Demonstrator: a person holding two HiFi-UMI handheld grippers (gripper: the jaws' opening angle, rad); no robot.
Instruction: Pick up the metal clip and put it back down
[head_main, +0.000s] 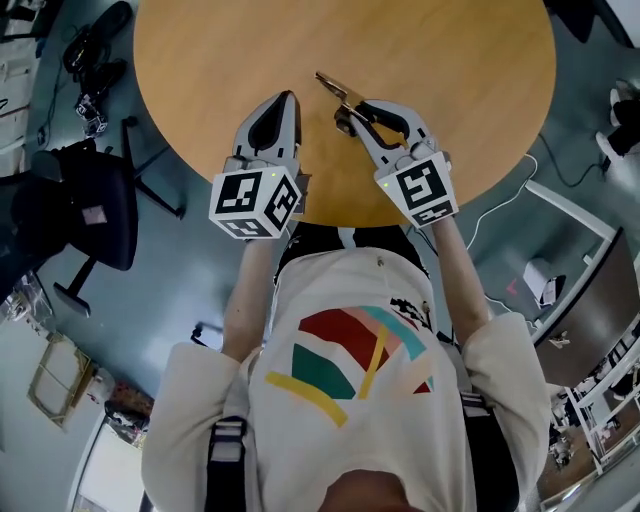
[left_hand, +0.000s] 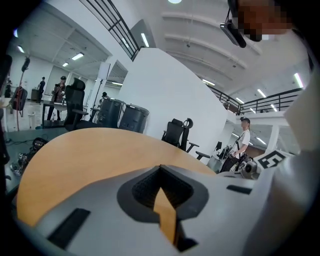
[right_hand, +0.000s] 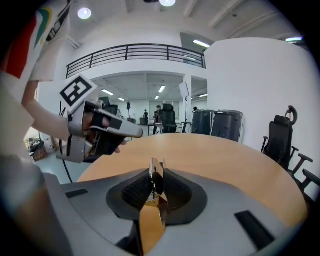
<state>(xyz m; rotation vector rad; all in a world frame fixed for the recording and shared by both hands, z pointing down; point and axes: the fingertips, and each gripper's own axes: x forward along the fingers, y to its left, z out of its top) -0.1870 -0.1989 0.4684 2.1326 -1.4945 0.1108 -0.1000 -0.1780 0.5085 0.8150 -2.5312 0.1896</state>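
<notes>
A brass-coloured metal clip (head_main: 338, 95) sticks out from the tips of my right gripper (head_main: 350, 117) over the near part of the round wooden table (head_main: 420, 50). In the right gripper view the clip (right_hand: 156, 181) stands on edge between the two dark pads, and the right gripper (right_hand: 155, 175) is shut on it. My left gripper (head_main: 283, 100) rests over the table's near edge, a hand's width left of the clip, shut with nothing in it. In its own view the left gripper (left_hand: 161, 171) shows only a thin strip of tabletop between its jaws.
A black office chair (head_main: 85, 205) stands on the floor left of the table, with cables and gear (head_main: 95, 75) beyond it. White framed furniture (head_main: 590, 250) is at the right. More office chairs (right_hand: 280, 140) and dark bins (right_hand: 220, 125) stand past the table's far side.
</notes>
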